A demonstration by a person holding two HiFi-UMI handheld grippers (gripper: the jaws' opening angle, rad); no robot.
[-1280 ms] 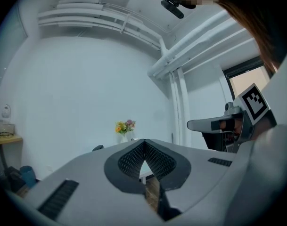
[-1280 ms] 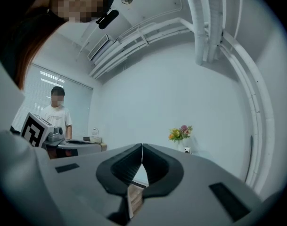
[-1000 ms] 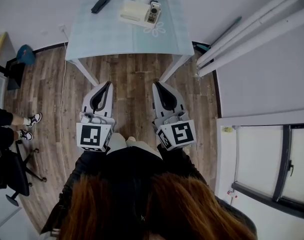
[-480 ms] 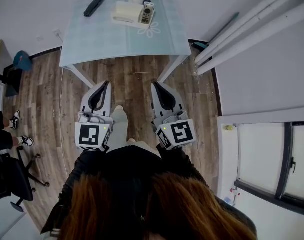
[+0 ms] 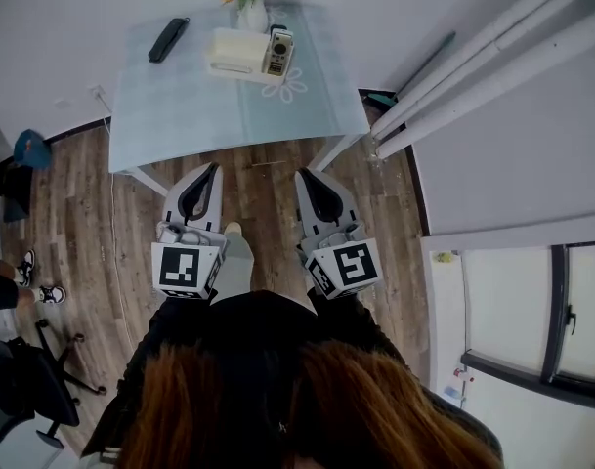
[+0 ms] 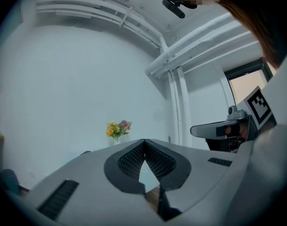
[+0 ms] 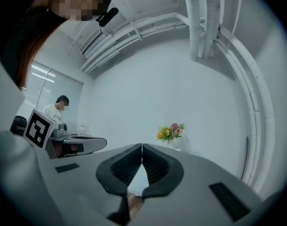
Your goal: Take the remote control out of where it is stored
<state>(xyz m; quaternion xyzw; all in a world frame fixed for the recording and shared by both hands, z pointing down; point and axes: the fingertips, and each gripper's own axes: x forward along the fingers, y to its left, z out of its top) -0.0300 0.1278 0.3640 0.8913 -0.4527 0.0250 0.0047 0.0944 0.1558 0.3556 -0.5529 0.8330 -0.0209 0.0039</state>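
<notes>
The remote (image 5: 277,52) is in neither tongs: left tongs (image 5: 211,169) and right tongs (image 5: 303,176) are pressed together, empty, over the floor (image 5: 263,184), short of the table (image 5: 199,115) where it stands in a white holder (image 5: 231,52). I'd spread one before reaching its top.

**Free room and obstacles.** Bare wooden floor (image 5: 264,201) lies open between your left gripper (image 5: 211,169), your right gripper (image 5: 303,175) and the bench (image 5: 180,106). The near part of the bench top is bare, so you can pass over it from the front. Along its far edge stand a black remote (image 5: 168,39), a white holder (image 5: 231,51) and a vase of flowers (image 5: 251,6), the holder just in front of the vase. The wall (image 5: 63,27) closes off the back. At your right, white pipes (image 5: 473,66) slant past the bench's corner. An office chair (image 5: 23,404) stands well off to your left.
</notes>
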